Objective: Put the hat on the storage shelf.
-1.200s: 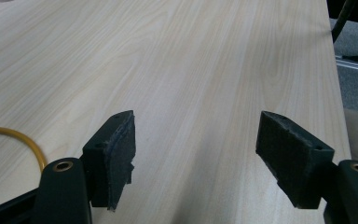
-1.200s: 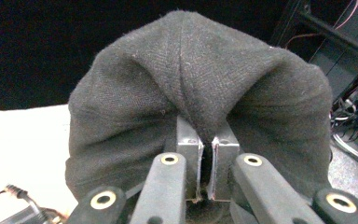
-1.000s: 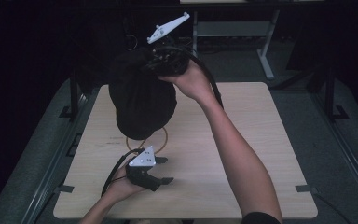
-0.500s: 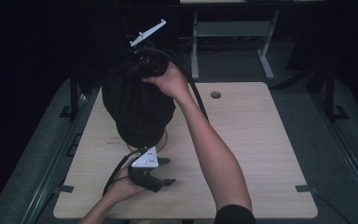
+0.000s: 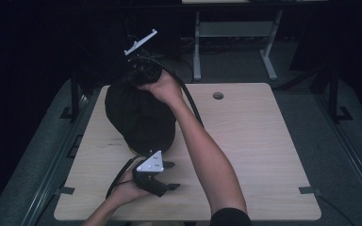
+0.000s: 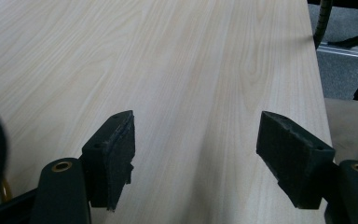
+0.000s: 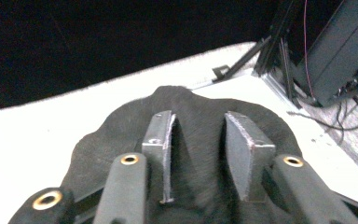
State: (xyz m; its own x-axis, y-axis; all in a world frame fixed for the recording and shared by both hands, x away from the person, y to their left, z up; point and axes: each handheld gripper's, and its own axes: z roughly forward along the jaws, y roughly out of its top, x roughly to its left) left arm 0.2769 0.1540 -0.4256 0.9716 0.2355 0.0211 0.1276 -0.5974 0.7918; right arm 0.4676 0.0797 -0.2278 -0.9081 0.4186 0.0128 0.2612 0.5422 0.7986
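In the high view, the black cloth bag [image 5: 139,117] occupies the left-centre of the frame, on the left half of the wooden table [image 5: 254,150]. Below it, at lower left-centre, the left gripper [image 5: 169,175] rests low over the table, jaws spread wide with bare wood between them. At upper centre, the right gripper [image 5: 139,75] pinches the top of the bag; in the right gripper view its jaws clamp a fold of black fabric [image 7: 198,154].
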